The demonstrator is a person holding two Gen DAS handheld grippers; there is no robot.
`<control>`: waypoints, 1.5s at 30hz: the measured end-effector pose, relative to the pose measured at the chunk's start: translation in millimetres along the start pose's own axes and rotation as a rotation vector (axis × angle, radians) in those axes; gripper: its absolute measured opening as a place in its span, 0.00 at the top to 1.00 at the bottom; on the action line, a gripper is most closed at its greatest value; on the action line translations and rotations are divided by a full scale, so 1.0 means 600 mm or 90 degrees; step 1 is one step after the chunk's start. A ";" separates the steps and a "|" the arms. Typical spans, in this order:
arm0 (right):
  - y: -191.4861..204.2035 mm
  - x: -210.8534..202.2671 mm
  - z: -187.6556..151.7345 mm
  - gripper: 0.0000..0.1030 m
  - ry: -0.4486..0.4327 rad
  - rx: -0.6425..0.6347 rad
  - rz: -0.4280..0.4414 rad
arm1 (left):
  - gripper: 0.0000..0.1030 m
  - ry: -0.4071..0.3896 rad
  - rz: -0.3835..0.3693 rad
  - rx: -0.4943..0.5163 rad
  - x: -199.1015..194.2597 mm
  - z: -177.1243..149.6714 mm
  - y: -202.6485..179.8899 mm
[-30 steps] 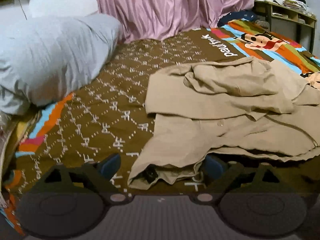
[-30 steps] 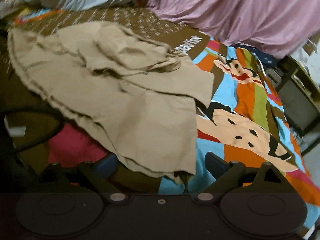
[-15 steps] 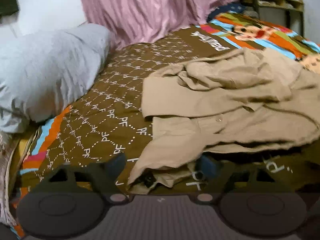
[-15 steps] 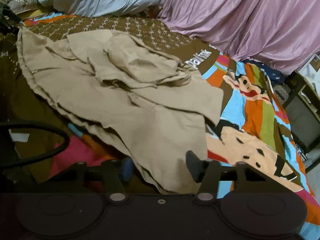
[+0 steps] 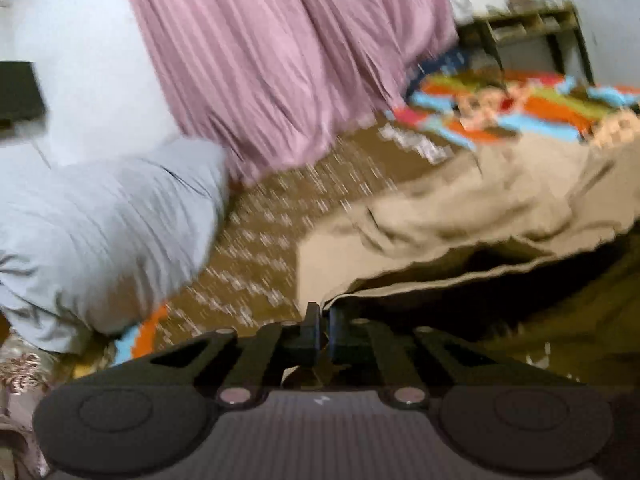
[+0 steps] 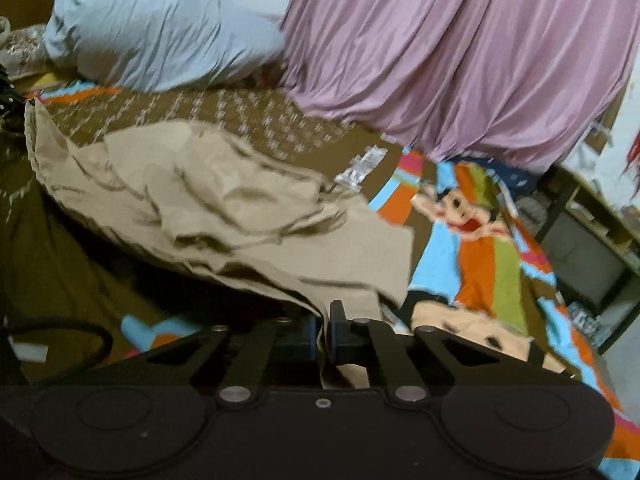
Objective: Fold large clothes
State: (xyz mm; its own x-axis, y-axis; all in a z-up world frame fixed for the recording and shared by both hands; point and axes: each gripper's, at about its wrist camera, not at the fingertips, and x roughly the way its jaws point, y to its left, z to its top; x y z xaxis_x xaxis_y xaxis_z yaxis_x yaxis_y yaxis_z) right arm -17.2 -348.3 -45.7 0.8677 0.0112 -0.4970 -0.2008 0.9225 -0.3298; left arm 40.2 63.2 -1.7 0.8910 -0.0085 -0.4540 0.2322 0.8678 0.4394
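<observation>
Both grippers are clamping the tan jacket (image 6: pixel 224 200) right now. The left gripper (image 5: pixel 323 320) is sitting with its jaws pressed together, a thin edge of the jacket (image 5: pixel 460 216) pinched between them at the hem's near corner. The right gripper (image 6: pixel 325 322) is doing the same on its side, jaws closed on a fold of cloth that is running down between the fingers.

The jacket is lying crumpled across the bed (image 6: pixel 248 116), its near edge lifting off the brown patterned bedspread (image 5: pixel 256 264) so a dark shadow is showing under it. Its far part is bunching in loose folds, and one flap is draping over the striped cartoon part of the cover (image 6: pixel 484 256).

The left wrist view is blurring heavily, so fine detail there is hard to make out. A grey pillow (image 5: pixel 104 240) is resting at the head of the bed, beside a pink curtain (image 6: pixel 460 52) that is hanging down to the mattress. A shelf (image 5: pixel 528 28) is standing past the bed's far end.
</observation>
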 end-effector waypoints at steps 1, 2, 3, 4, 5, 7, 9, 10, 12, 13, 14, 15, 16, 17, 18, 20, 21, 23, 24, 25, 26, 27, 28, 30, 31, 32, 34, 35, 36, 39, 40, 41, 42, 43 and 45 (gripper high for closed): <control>0.003 -0.008 0.001 0.96 -0.019 -0.003 -0.012 | 0.97 -0.015 0.010 -0.015 -0.011 0.004 0.003; 0.007 -0.016 0.003 0.97 -0.034 -0.008 -0.024 | 0.98 -0.028 0.016 -0.035 -0.022 0.008 0.009; 0.011 -0.025 0.005 0.97 -0.049 -0.010 -0.033 | 0.98 -0.039 0.020 -0.057 -0.036 0.013 0.016; 0.013 -0.039 0.009 0.97 -0.066 -0.007 -0.042 | 0.98 -0.049 0.022 -0.073 -0.052 0.020 0.024; 0.014 -0.051 0.014 0.97 -0.079 -0.003 -0.048 | 0.98 -0.057 0.023 -0.084 -0.066 0.026 0.029; 0.013 -0.081 0.027 0.97 -0.105 0.002 -0.063 | 0.97 -0.068 0.017 -0.101 -0.088 0.039 0.044; 0.004 -0.112 0.042 0.97 -0.126 0.009 -0.074 | 0.97 -0.066 0.011 -0.105 -0.097 0.051 0.053; -0.002 -0.121 0.047 0.97 -0.129 0.013 -0.078 | 0.97 -0.060 0.005 -0.108 -0.092 0.058 0.058; -0.017 -0.127 0.058 0.97 -0.125 0.020 -0.081 | 0.97 -0.047 -0.009 -0.120 -0.076 0.068 0.060; -0.022 -0.123 0.062 0.97 -0.122 0.023 -0.080 | 0.97 -0.042 -0.009 -0.121 -0.060 0.074 0.061; -0.029 -0.113 0.066 0.97 -0.118 0.027 -0.078 | 0.97 -0.036 -0.006 -0.115 -0.044 0.082 0.059; -0.035 -0.097 0.072 0.97 -0.113 0.026 -0.076 | 0.97 -0.031 -0.002 -0.109 -0.022 0.093 0.059; -0.037 -0.080 0.078 0.97 -0.106 0.016 -0.080 | 0.97 -0.030 0.002 -0.107 -0.004 0.099 0.059; -0.041 -0.060 0.086 0.96 -0.100 0.007 -0.086 | 0.97 -0.027 0.006 -0.104 0.014 0.107 0.058; -0.046 -0.039 0.093 0.96 -0.095 0.004 -0.088 | 0.97 -0.023 0.011 -0.100 0.036 0.116 0.059; -0.059 0.006 0.109 0.96 -0.080 0.004 -0.093 | 0.97 -0.017 0.019 -0.091 0.084 0.134 0.059; -0.066 0.028 0.116 0.96 -0.073 0.004 -0.095 | 0.97 -0.015 0.020 -0.088 0.114 0.144 0.061; -0.083 0.082 0.132 0.96 -0.057 0.004 -0.101 | 0.97 -0.008 0.018 -0.084 0.162 0.156 0.061; -0.089 0.108 0.137 0.96 -0.046 0.007 -0.103 | 0.97 0.000 0.016 -0.079 0.190 0.162 0.059; -0.094 0.132 0.141 0.96 -0.036 0.007 -0.104 | 0.97 0.013 0.013 -0.074 0.222 0.167 0.054; -0.098 0.158 0.144 0.96 -0.024 0.003 -0.105 | 0.97 0.025 0.007 -0.071 0.250 0.170 0.049; -0.100 0.186 0.146 0.96 -0.007 -0.003 -0.106 | 0.97 0.038 0.000 -0.068 0.281 0.170 0.043; -0.101 0.213 0.146 0.96 0.010 -0.010 -0.106 | 0.97 0.054 -0.006 -0.065 0.308 0.168 0.035; -0.102 0.259 0.139 0.96 0.039 -0.018 -0.101 | 0.97 0.085 -0.023 -0.075 0.360 0.159 0.027; -0.103 0.283 0.134 0.96 0.055 -0.021 -0.097 | 0.97 0.106 -0.033 -0.080 0.392 0.151 0.022; -0.103 0.310 0.128 0.95 0.073 -0.024 -0.093 | 0.97 0.123 -0.040 -0.086 0.414 0.143 0.018; -0.097 0.352 0.112 0.95 0.100 -0.025 -0.083 | 0.96 0.168 -0.057 -0.098 0.467 0.120 0.009; -0.093 0.374 0.103 0.94 0.116 -0.025 -0.078 | 0.96 0.191 -0.064 -0.104 0.487 0.109 0.004; -0.089 0.395 0.093 0.93 0.131 -0.026 -0.074 | 0.96 0.215 -0.072 -0.112 0.510 0.096 -0.001; -0.075 0.444 0.065 0.93 0.170 -0.021 -0.054 | 0.95 0.254 -0.106 -0.161 0.536 0.069 -0.001; -0.069 0.452 0.059 0.91 0.175 -0.020 -0.048 | 0.92 0.258 -0.110 -0.182 0.529 0.064 0.005; -0.067 0.457 0.054 0.87 0.182 -0.018 -0.041 | 0.89 0.259 -0.115 -0.199 0.523 0.064 0.012; -0.069 0.455 0.053 0.84 0.180 -0.005 -0.041 | 0.75 0.256 -0.118 -0.212 0.516 0.065 0.018; -0.079 0.450 0.056 0.75 0.173 0.016 -0.040 | 0.61 0.250 -0.128 -0.225 0.503 0.066 0.029; -0.109 0.426 0.058 0.47 0.160 0.081 -0.047 | 0.17 0.226 -0.131 -0.246 0.472 0.070 0.049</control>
State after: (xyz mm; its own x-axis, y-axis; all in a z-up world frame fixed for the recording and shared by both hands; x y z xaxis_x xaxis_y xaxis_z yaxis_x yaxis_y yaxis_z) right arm 233.4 -392.5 -122.8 0.7344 -0.1390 -0.6643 -0.0694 0.9583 -0.2773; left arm 315.7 65.3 -84.9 0.6413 -0.0865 -0.7624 0.1677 0.9854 0.0292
